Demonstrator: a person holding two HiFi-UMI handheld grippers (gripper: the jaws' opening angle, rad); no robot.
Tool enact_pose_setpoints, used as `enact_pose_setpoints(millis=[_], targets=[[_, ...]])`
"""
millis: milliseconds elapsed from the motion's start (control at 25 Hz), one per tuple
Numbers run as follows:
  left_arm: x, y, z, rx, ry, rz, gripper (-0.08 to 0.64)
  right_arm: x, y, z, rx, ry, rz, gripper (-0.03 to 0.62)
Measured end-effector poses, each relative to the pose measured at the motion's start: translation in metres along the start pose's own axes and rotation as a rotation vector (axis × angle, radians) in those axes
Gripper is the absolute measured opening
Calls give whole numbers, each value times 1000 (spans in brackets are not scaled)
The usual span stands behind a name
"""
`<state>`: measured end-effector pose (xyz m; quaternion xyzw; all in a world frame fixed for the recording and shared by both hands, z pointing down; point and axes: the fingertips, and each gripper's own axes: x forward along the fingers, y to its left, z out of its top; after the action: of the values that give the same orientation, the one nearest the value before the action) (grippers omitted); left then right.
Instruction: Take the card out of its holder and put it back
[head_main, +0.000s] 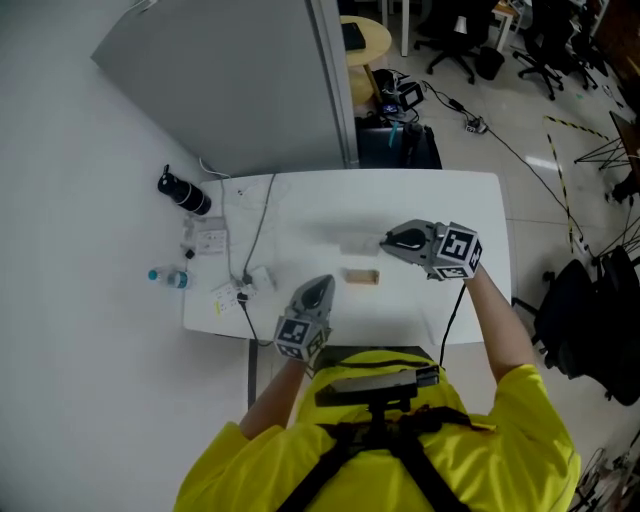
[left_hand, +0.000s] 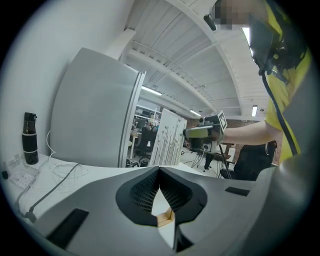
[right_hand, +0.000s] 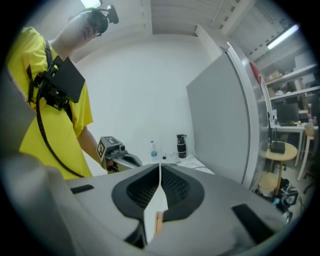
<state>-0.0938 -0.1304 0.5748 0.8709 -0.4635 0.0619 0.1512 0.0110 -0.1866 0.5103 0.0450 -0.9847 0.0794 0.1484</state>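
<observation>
- Behind the white table (head_main: 460, 210), at 12 o'clock, a tall grey partition panel (head_main: 240, 80) closes off the far edge. The 3 o'clock side drops to open floor.
- Table middle is bare, so there is free room around the work. A black bottle (head_main: 183, 193), a small clear water bottle (head_main: 170, 278) and loose cables (head_main: 262, 225) crowd the 9 o'clock edge.
- Right claw (head_main: 387, 242) hangs above the table's centre, pinched almost closed on what looks like a thin white card (right_hand: 156, 206), seen edge-on.
- Left claw (head_main: 321, 284), at 6 o'clock, is closed and empty.
- Small pale wooden block holder (head_main: 361, 276) lies between the claws, apparently without its card. It is probably light, so it may shift or tip on reinsertion.
- Card, as judged: light, fairly stiff and slippery. Grip it near the upper edge so the lower edge stays free for the slot.
</observation>
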Motion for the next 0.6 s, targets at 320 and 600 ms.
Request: enact_pose_setpoints(millis=[320,600], targets=[[13,-4,2,33,6,-24,0,-21,4,55,-53,-69,13,18],[20,1,-1,24,-12,-9,0,-27,-2,53,-48,-62,-6,18]])
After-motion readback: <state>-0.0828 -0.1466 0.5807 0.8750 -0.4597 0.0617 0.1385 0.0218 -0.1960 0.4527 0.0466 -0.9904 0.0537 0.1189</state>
